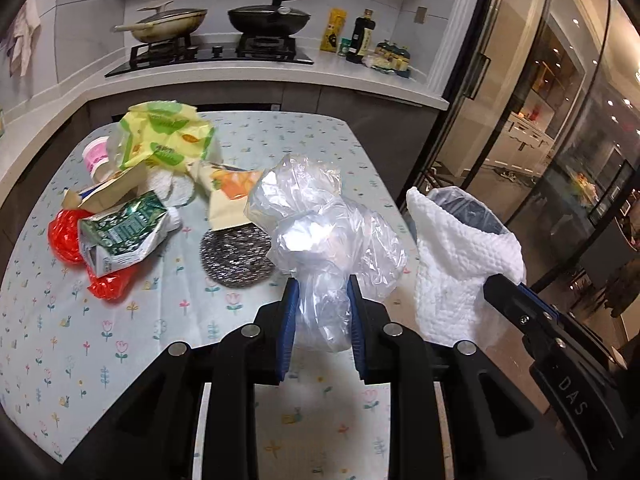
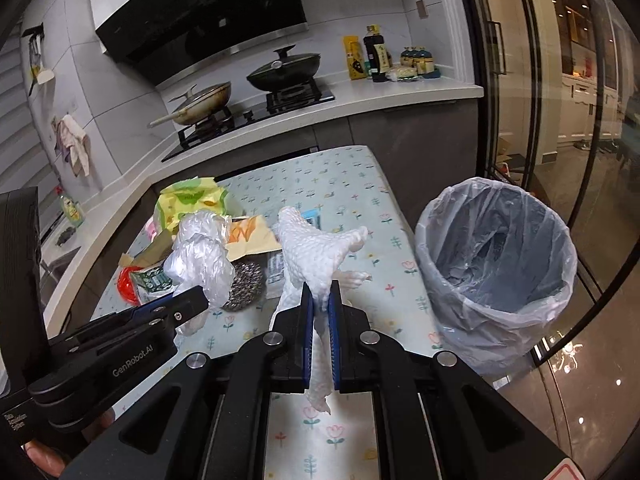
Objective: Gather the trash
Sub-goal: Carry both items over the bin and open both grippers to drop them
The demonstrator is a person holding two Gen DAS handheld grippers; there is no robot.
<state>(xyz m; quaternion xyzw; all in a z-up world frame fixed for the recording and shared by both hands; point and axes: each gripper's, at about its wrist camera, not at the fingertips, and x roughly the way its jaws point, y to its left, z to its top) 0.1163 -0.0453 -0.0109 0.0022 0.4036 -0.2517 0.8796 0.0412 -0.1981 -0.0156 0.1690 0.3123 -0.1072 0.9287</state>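
Both fingers of the left gripper point(image 1: 322, 284) pinch a clear plastic bag point(image 1: 324, 220); the right gripper point(image 2: 321, 290) clamps a white paper towel point(image 2: 316, 252). Remaining trash litters the floral table point(image 1: 100, 328), beside a lined bin point(image 2: 496, 256) near the stove point(image 2: 248, 116).

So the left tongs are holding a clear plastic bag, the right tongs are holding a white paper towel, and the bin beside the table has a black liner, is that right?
Not quite: the round trash bin has a clear, translucent liner, not black, as the right wrist view shows. The rest holds: the left tongs grip the crumpled clear plastic bag, and the right tongs grip the white paper towel.
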